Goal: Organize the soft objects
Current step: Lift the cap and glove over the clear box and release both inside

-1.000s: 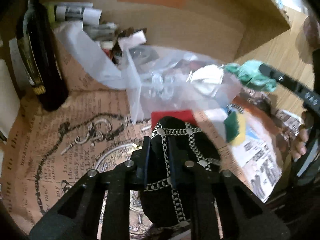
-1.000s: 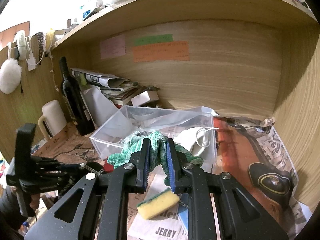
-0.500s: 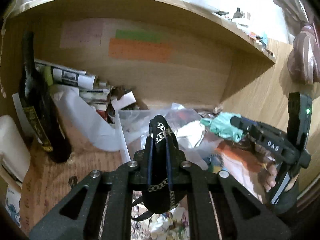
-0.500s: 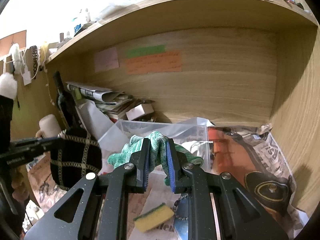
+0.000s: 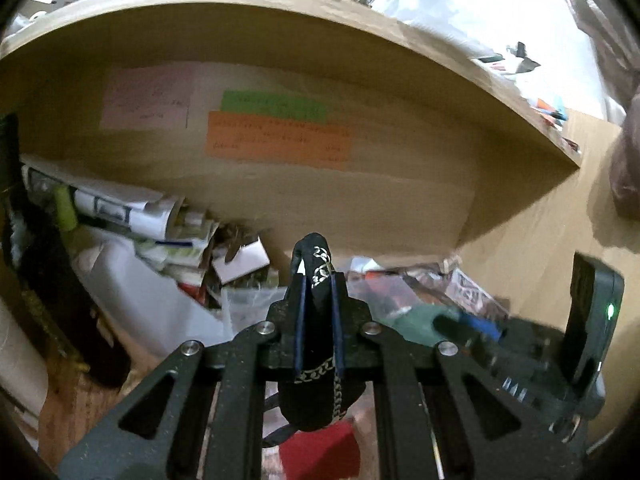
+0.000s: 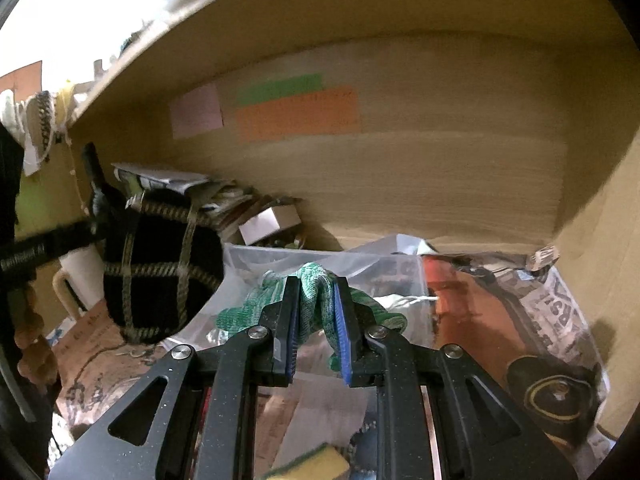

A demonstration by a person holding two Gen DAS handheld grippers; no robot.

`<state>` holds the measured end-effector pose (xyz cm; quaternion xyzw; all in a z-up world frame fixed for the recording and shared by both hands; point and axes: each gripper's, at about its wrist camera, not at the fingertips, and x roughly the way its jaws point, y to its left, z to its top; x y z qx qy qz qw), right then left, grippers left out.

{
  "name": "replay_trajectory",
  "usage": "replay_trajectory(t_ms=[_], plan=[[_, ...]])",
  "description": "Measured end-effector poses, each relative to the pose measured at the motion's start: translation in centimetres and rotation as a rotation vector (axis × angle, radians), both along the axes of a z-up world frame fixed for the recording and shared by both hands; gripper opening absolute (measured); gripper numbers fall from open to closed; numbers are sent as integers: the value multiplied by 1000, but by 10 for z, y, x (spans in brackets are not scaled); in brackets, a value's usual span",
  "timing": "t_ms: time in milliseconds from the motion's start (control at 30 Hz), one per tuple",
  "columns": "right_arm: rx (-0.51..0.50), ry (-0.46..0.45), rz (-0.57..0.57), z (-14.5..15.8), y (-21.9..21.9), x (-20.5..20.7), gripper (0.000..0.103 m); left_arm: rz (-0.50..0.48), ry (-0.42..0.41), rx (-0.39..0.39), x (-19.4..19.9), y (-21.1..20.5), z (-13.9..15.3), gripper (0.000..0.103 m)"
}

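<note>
My left gripper [image 5: 318, 304] is shut on a black soft pouch with a chain grid [image 5: 316, 384], held in the air; it shows as a black checked bag in the right wrist view [image 6: 160, 276], hanging at the left. My right gripper [image 6: 316, 304] is shut on a green knit glove [image 6: 316, 292], held above a clear plastic bin [image 6: 360, 268]. The glove [image 5: 416, 320] and right gripper show blurred at the right of the left wrist view.
A dark wine bottle [image 5: 44, 280] and a white mug [image 6: 80, 276] stand at the left. Papers and a small box [image 6: 268, 220] pile against the wooden back wall. A red block [image 5: 320, 452] and a yellow-green sponge [image 6: 316, 464] lie below on newspaper.
Both grippers have risen and tilted up with their loads. The pouch has been lifted off the paper-covered surface; the glove now hangs over the bin.
</note>
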<state>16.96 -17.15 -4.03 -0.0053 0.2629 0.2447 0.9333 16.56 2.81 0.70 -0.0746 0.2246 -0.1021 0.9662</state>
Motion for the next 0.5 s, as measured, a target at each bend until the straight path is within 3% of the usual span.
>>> replay_trajectory(t_ms=[100, 200, 500], plan=[[-26, 23, 7, -9, 10, 10, 15, 9, 3, 4, 21, -6, -9, 10], [-62, 51, 18, -20, 19, 19, 15, -4, 57, 6, 40, -10, -27, 10], [-191, 108, 48, -52, 44, 30, 15, -20, 323, 21, 85, -15, -92, 11]])
